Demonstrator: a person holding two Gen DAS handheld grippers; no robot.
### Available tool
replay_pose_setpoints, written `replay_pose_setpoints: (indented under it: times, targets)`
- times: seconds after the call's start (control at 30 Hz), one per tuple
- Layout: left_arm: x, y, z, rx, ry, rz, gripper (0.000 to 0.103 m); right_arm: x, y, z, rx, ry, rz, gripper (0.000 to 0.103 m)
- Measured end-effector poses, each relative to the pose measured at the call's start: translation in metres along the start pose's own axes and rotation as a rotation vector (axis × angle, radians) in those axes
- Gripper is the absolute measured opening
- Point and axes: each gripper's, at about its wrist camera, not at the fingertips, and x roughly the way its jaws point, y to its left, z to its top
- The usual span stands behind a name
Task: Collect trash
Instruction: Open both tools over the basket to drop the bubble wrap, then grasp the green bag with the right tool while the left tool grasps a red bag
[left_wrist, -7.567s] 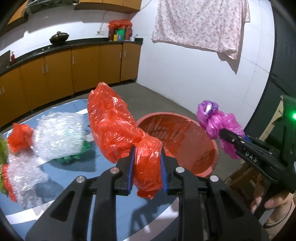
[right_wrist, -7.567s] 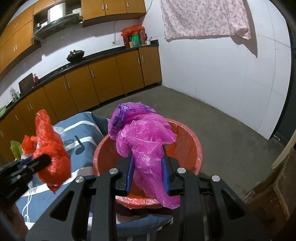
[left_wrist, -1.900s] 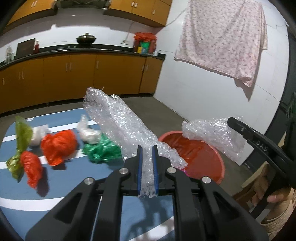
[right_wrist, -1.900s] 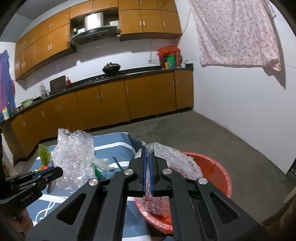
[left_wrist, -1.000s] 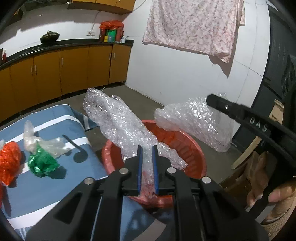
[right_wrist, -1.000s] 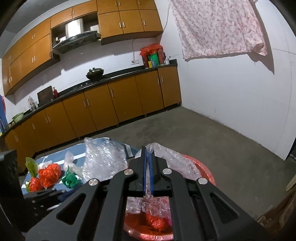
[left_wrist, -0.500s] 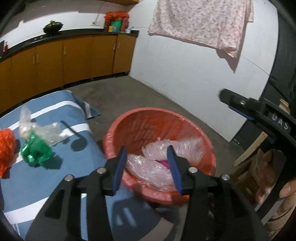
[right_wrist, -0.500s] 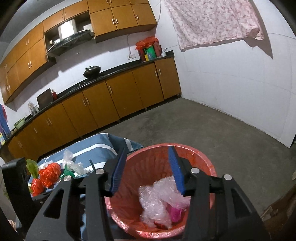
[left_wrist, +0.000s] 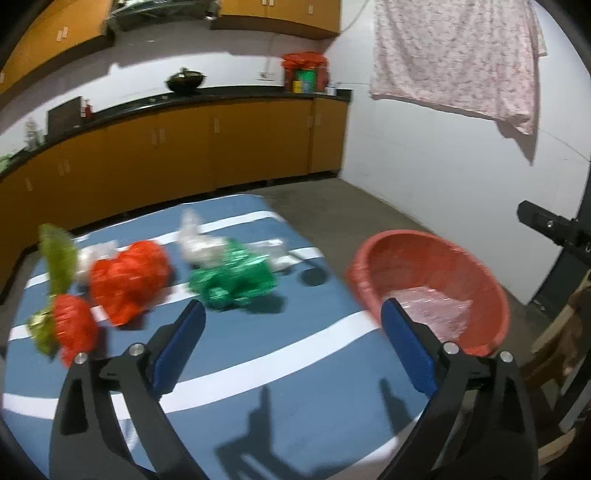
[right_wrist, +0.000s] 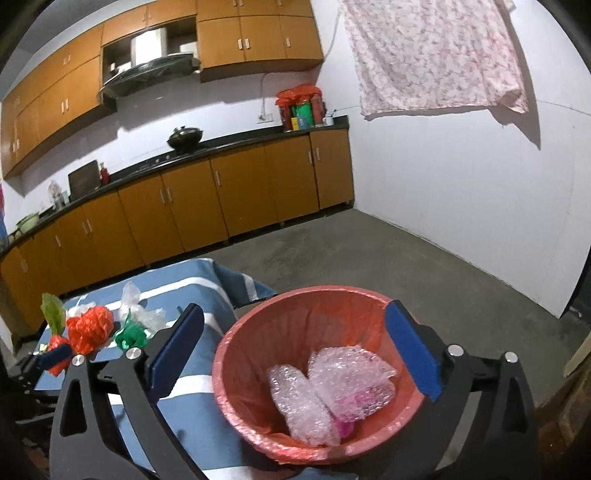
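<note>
My left gripper (left_wrist: 291, 343) is open and empty above the blue striped table (left_wrist: 280, 398). On the table lie a green bag (left_wrist: 232, 282), a red bag (left_wrist: 127, 277), a smaller red bag with a green leaf-like piece (left_wrist: 70, 325) and clear plastic (left_wrist: 199, 247). The red basin (left_wrist: 432, 258) stands at the table's right edge. My right gripper (right_wrist: 295, 350) is open and empty over the basin (right_wrist: 236, 354), which holds bubble wrap (right_wrist: 332, 380) and a pink bag (right_wrist: 345, 426).
Orange kitchen cabinets (right_wrist: 207, 206) with a black counter run along the back wall. A pink floral cloth (right_wrist: 432, 55) hangs on the white wall. The grey floor (right_wrist: 424, 277) lies beyond the basin. The right gripper's tip shows in the left wrist view (left_wrist: 546, 225).
Both grippers opened and dropped their bubble wrap into the basin. The left gripper has since swung left toward the bags on the table.
</note>
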Motion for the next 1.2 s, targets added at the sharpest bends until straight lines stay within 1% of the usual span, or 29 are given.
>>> replay_pose_setpoints:
  times: [0.17, 0.3, 0.37, 0.43, 0.6, 0.7, 0.8, 0.87, 0.93, 1.0, 1.07, 1.13, 1.2]
  targets:
    - [-0.018, 0.039, -0.013, -0.031, -0.005, 0.098, 0.098, 0.006, 0.033, -0.006, -0.076, 0.045, 0.054, 0.099]
    - [-0.032, 0.074, -0.024, -0.059, -0.011, 0.170, 0.099, 0.008, 0.066, -0.014, -0.171, 0.052, 0.071, 0.099]
    - [-0.039, 0.096, -0.031, -0.080, -0.014, 0.223, 0.099, 0.011, 0.083, -0.017, -0.206, 0.059, 0.078, 0.099]
    - [-0.046, 0.117, -0.038, -0.109, -0.019, 0.267, 0.099, 0.016, 0.097, -0.019, -0.216, 0.069, 0.092, 0.099]
    - [-0.058, 0.164, -0.049, -0.219, -0.017, 0.333, 0.099, 0.031, 0.128, -0.025, -0.215, 0.103, 0.145, 0.099]
    - [-0.060, 0.181, -0.053, -0.262, -0.009, 0.360, 0.099, 0.044, 0.150, -0.031, -0.218, 0.129, 0.177, 0.099]
    - [-0.062, 0.198, -0.057, -0.299, -0.008, 0.382, 0.099, 0.055, 0.169, -0.039, -0.234, 0.140, 0.187, 0.099]
    - [-0.064, 0.201, -0.057, -0.309, -0.010, 0.387, 0.099, 0.066, 0.186, -0.043, -0.259, 0.144, 0.196, 0.097]
    - [-0.064, 0.206, -0.057, -0.316, -0.013, 0.397, 0.099, 0.074, 0.201, -0.047, -0.296, 0.144, 0.201, 0.092]
    - [-0.064, 0.209, -0.058, -0.319, -0.014, 0.401, 0.099, 0.083, 0.216, -0.051, -0.344, 0.136, 0.195, 0.090]
    - [-0.063, 0.213, -0.058, -0.327, -0.013, 0.404, 0.099, 0.092, 0.225, -0.053, -0.374, 0.128, 0.168, 0.089]
    - [-0.061, 0.216, -0.058, -0.336, -0.013, 0.403, 0.099, 0.100, 0.226, -0.050, -0.356, 0.122, 0.135, 0.088]
    - [-0.060, 0.219, -0.059, -0.345, -0.014, 0.401, 0.099, 0.107, 0.221, -0.044, -0.300, 0.133, 0.131, 0.088]
